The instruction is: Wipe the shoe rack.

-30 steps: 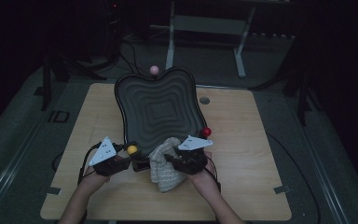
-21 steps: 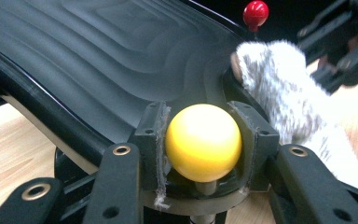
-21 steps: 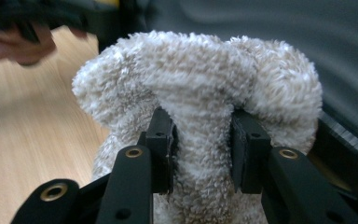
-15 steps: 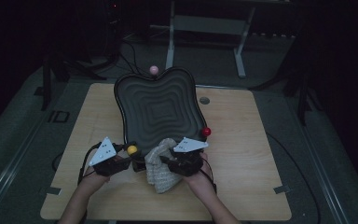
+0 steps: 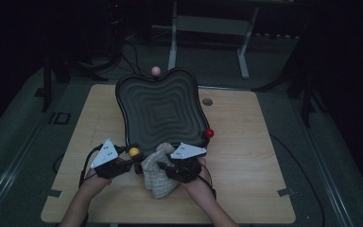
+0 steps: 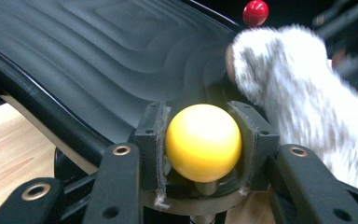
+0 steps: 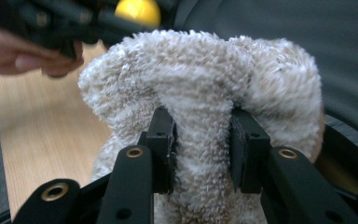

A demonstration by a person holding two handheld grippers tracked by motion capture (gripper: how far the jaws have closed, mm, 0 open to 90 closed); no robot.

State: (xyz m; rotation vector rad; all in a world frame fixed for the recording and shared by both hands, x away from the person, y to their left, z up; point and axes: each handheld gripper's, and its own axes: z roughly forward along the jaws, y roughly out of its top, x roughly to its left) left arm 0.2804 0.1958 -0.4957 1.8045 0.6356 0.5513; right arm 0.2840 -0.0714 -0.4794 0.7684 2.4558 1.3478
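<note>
Fluffy cream towel (image 5: 159,176) bunched at the near middle of the table (image 5: 246,156), just off the near edge of the tray (image 5: 158,111), between both grippers. Pinched by the right gripper (image 7: 201,140), a thick fold squeezed between the two black jaws, loops bulging over and around them. Seen from the left gripper view as a pale blurred mass (image 6: 303,88) right of the yellow ball.

Yellow ball (image 6: 203,142) clamped in the left gripper (image 6: 203,144), jaws pressed on either side of it, sitting on a short stem at the tray's near-left rim. Same ball (image 5: 133,152) just left of the towel from above.

Dark tray with wavy ridges, lobed outline, lying across the middle and far part of the wooden table. Red ball (image 5: 209,133) at its right rim, pink ball (image 5: 155,70) at its far rim. Small grey disc (image 5: 207,101) set in the tabletop right of the tray.

Hand (image 5: 199,182) behind the right gripper, the other hand (image 5: 99,177) behind the left, forearms entering from the near edge. Dim floor and metal frame legs beyond.
</note>
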